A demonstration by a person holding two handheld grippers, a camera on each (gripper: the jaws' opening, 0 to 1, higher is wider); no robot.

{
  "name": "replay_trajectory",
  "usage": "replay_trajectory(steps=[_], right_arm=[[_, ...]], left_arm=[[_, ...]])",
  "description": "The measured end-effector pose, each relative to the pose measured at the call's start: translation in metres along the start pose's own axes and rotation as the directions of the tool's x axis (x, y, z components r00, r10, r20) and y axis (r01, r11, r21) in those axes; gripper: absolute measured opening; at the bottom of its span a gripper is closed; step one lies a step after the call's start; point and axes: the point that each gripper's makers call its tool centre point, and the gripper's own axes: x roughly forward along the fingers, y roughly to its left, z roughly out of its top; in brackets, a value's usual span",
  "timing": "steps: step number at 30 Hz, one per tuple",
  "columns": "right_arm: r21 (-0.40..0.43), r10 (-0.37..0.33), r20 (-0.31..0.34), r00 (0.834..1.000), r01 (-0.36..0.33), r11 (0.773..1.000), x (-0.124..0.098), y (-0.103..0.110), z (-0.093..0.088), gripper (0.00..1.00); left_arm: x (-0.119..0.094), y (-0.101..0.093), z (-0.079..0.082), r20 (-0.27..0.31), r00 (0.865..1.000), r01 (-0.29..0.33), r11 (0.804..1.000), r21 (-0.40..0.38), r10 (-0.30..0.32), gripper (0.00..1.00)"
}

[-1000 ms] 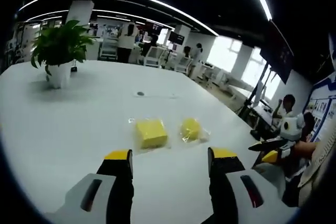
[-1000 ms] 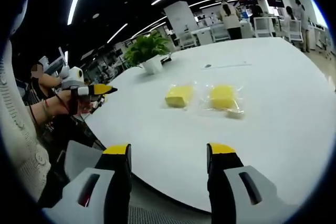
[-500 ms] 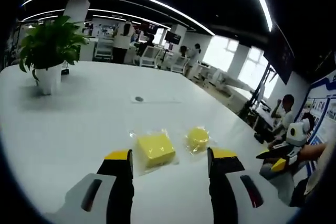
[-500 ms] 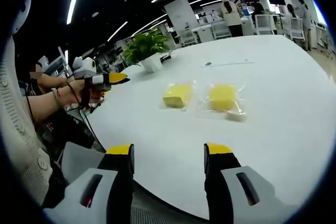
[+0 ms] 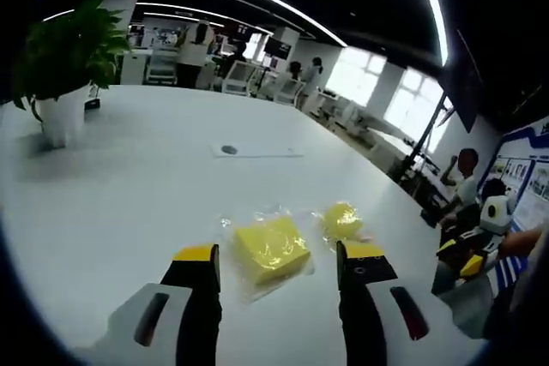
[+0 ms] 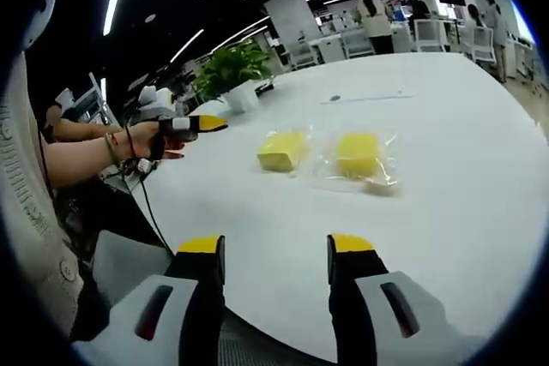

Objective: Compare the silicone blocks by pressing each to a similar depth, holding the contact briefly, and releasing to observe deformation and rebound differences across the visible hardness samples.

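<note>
While both grippers' jaws stand apart, bagged square block (image 5: 271, 249) beside round block (image 5: 341, 219) looks soft, slippery; press top centre.

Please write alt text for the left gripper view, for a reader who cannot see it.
The open left gripper points at a square yellow block in clear wrap on a white table. A smaller wrapped yellow block lies to its right, and a potted plant stands at far left.
</note>
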Motion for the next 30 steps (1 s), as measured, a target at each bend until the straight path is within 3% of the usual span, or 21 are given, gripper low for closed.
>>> replay_trajectory(steps=[12, 18, 30], right_arm=[[0.003, -0.023, -0.038, 0.999, 0.024, 1.0, 0.003, -0.007, -0.006, 0.42], [0.018, -0.033, -0.044, 0.998, 0.034, 0.999, 0.003, -0.011, -0.008, 0.42], [0.034, -0.046, -0.055, 0.997, 0.048, 0.998, 0.004, -0.014, -0.008, 0.4]], left_arm=[[0.036, 0.025, -0.006, -0.029, 0.999, 0.025, 0.999, -0.039, -0.026, 0.52], [0.061, 0.033, -0.01, -0.013, 0.999, 0.042, 0.99, -0.137, -0.044, 0.51], [0.095, 0.045, -0.016, -0.034, 0.998, 0.054, 0.979, -0.196, -0.061, 0.49]])
